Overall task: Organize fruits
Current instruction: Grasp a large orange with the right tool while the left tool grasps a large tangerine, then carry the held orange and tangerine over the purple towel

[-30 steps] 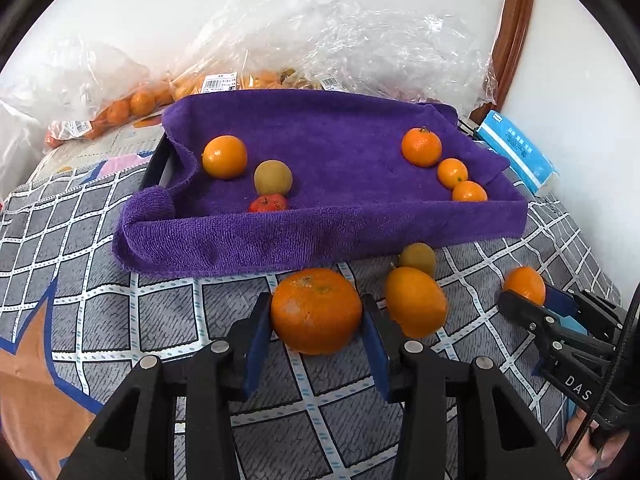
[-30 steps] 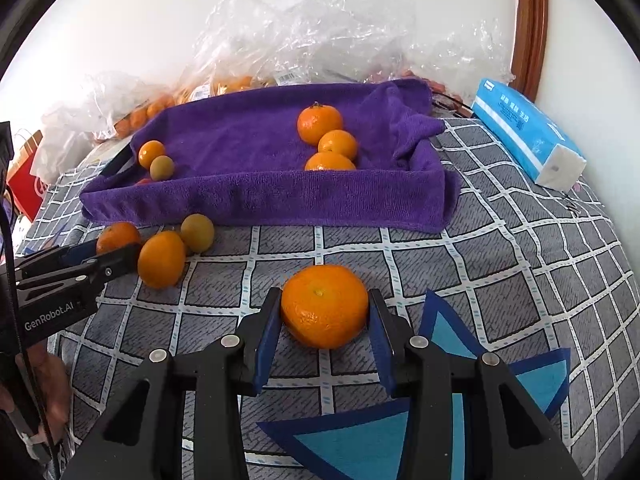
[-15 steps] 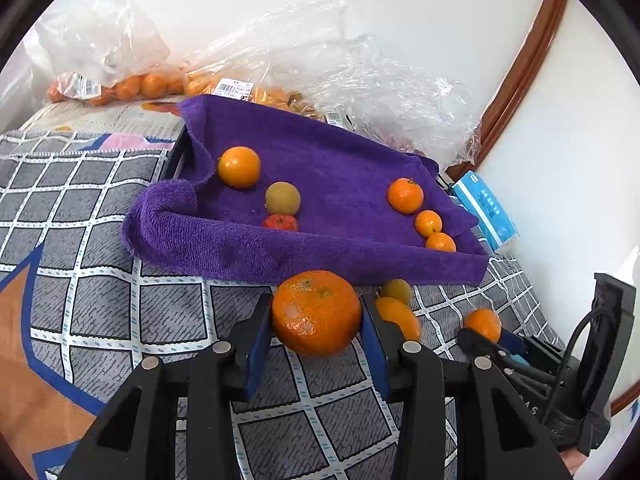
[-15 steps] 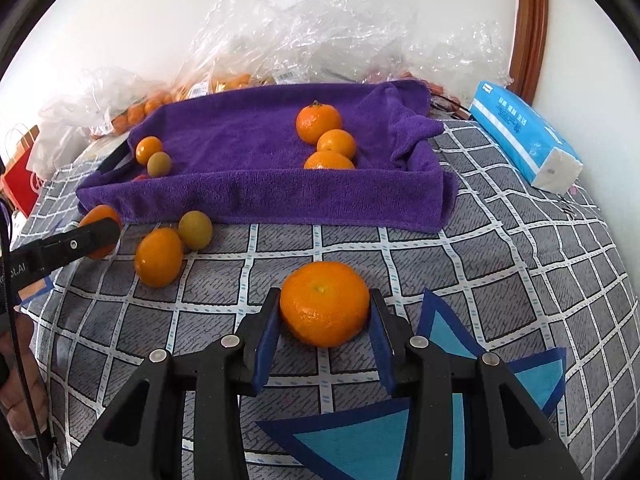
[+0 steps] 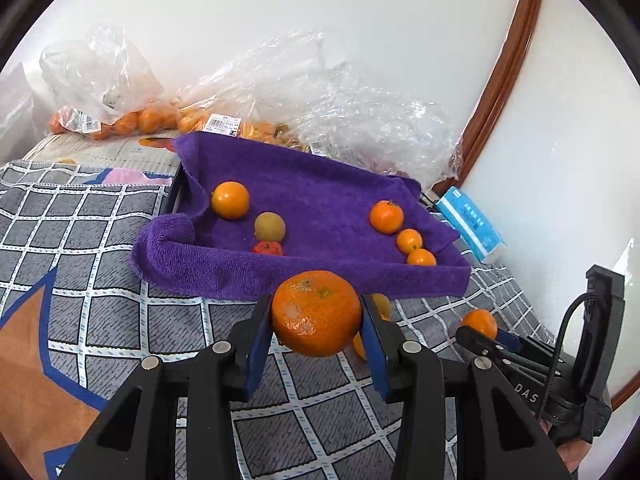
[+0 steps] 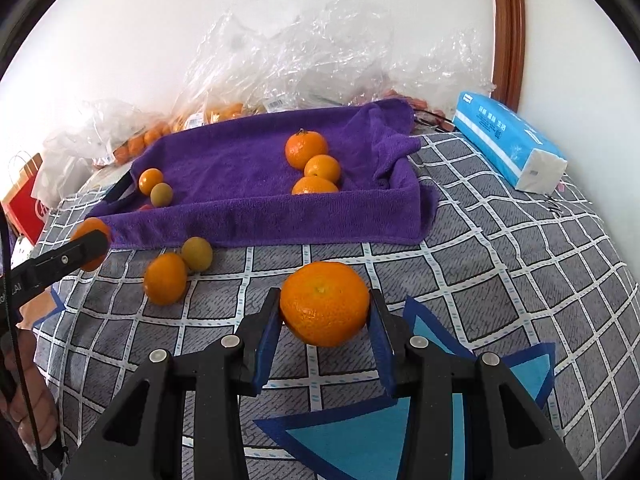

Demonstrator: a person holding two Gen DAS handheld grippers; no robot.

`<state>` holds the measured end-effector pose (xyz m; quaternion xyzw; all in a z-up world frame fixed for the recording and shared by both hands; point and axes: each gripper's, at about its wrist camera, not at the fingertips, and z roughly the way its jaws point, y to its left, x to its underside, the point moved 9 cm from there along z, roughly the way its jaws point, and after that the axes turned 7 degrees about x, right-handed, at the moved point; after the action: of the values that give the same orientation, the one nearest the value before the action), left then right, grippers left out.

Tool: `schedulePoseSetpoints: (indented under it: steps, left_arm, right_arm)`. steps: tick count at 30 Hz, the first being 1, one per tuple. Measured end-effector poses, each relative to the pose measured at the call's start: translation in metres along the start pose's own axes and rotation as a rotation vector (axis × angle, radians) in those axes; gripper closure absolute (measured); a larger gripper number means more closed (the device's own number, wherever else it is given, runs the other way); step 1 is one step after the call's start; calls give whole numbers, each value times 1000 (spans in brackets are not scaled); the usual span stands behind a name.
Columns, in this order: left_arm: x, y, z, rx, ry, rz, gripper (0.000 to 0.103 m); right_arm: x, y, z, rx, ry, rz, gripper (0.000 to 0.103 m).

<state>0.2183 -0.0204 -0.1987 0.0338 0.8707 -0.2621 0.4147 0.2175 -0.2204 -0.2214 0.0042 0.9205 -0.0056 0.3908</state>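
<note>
My left gripper (image 5: 316,316) is shut on a blemished orange (image 5: 316,312), held above the chequered cloth just in front of the purple-towel tray (image 5: 320,280). My right gripper (image 6: 324,306) is shut on a smooth orange (image 6: 324,302), close over the cloth in front of the tray (image 6: 280,224). Inside the tray lie three oranges (image 6: 306,148) on the right and, on the left, an orange (image 5: 230,200), a yellow-green fruit (image 5: 270,226) and a small red fruit (image 5: 267,248). On the cloth before the tray rest an orange (image 6: 165,278) and a yellow-green fruit (image 6: 197,254).
Plastic bags of oranges (image 5: 120,120) and crumpled clear film (image 6: 312,60) stand behind the tray against the wall. A blue tissue pack (image 6: 508,142) lies right of the tray. A red paper bag (image 6: 24,196) stands at the far left.
My left gripper has lifted its orange off the cloth and rolled, so the tray now sits lower and tilted in its view. My right gripper has barely moved with its orange.
</note>
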Motion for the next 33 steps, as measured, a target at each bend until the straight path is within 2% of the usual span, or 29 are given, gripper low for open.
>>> schedulePoseSetpoints:
  steps: [7, 13, 18, 33]
  left_arm:
    - [-7, -1, -10, 41, -16, -39, 63]
    - [-24, -13, -38, 14, -24, -3, 63]
    - [-38, -17, -50, 2, -15, -28, 63]
    - [-83, -29, -81, -48, -55, 9, 63]
  right_arm:
    - [-1, -4, -6, 9, -23, 31, 61]
    - [-3, -2, -10, -30, 21, 90, 61]
    - [-21, 4, -30, -26, -17, 110, 61]
    - [-75, 2, -74, -10, -85, 143, 61]
